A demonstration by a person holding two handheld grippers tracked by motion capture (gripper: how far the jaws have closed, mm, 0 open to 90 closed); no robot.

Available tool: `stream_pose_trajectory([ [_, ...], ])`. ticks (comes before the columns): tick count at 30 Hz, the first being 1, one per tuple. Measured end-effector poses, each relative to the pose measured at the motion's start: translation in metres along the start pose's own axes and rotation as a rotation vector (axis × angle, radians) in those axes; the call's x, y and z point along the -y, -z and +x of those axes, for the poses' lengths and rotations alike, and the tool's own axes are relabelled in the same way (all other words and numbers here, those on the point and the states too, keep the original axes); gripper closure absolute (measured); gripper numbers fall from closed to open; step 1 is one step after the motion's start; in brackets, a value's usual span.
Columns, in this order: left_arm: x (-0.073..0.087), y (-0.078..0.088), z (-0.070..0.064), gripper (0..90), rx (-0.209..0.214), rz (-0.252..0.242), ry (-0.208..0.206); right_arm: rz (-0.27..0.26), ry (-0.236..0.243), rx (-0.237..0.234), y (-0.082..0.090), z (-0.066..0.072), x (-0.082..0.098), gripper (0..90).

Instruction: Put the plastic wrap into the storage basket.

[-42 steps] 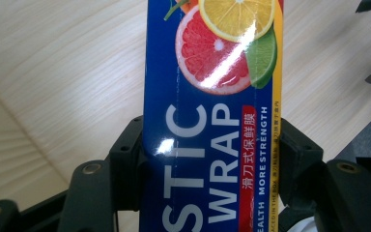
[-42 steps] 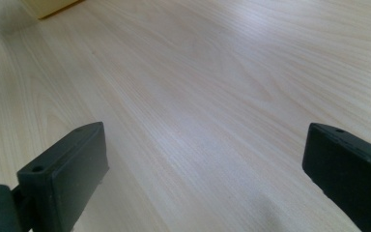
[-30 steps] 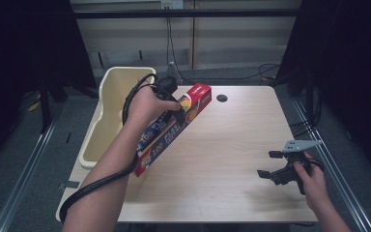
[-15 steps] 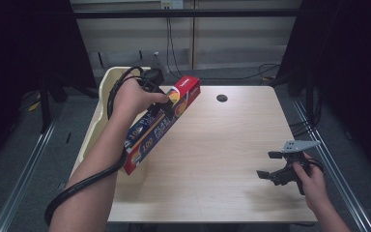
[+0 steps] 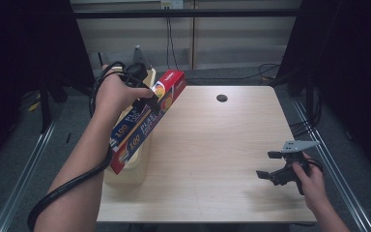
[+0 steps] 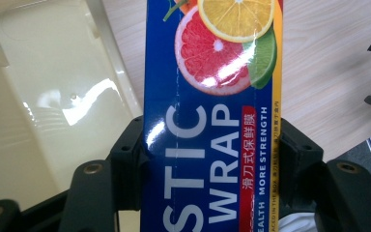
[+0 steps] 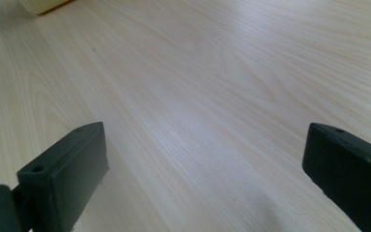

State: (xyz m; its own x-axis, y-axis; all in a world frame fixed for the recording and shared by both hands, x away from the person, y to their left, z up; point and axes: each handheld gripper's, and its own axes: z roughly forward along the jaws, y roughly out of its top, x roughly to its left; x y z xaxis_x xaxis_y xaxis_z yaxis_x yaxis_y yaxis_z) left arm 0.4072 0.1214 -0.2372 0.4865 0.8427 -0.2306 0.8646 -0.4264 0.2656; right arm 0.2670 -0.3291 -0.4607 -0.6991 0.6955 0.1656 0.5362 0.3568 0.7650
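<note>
High view: we hold the plastic wrap box [image 5: 147, 121] tilted over the cream bin [image 5: 130, 164] at left; right gripper [image 5: 274, 165] lower right over the table [image 5: 212, 145].
Left gripper view: left gripper [image 6: 207, 154] clamped on the box.
Right gripper view: jaws spread, nothing between.
</note>
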Motion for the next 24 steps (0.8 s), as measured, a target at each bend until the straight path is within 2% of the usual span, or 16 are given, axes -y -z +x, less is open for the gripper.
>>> stream_pose_trajectory([
  [3, 0.003, 0.004, 0.004, 40.5, 0.004, -0.02, 0.031, -0.002, 0.0, 0.001, -0.001, 0.001, 0.0, 2.2],
  [5, 0.005, 0.007, 0.007, 40.5, -0.006, -0.018, 0.031, 0.0, 0.001, 0.001, -0.001, 0.001, 0.0, 2.2],
  [9, 0.008, 0.011, 0.013, 40.5, -0.006, -0.026, 0.057, 0.003, 0.006, 0.003, -0.002, 0.002, 0.0, 2.2],
  [13, 0.011, 0.017, 0.023, 40.5, -0.028, -0.03, 0.077, 0.008, 0.003, 0.006, -0.003, 0.002, 0.0, 2.2],
  [24, 0.022, 0.027, 0.036, 40.5, -0.04, -0.041, 0.126, 0.007, 0.006, 0.001, -0.004, 0.002, 0.0, 2.2],
])
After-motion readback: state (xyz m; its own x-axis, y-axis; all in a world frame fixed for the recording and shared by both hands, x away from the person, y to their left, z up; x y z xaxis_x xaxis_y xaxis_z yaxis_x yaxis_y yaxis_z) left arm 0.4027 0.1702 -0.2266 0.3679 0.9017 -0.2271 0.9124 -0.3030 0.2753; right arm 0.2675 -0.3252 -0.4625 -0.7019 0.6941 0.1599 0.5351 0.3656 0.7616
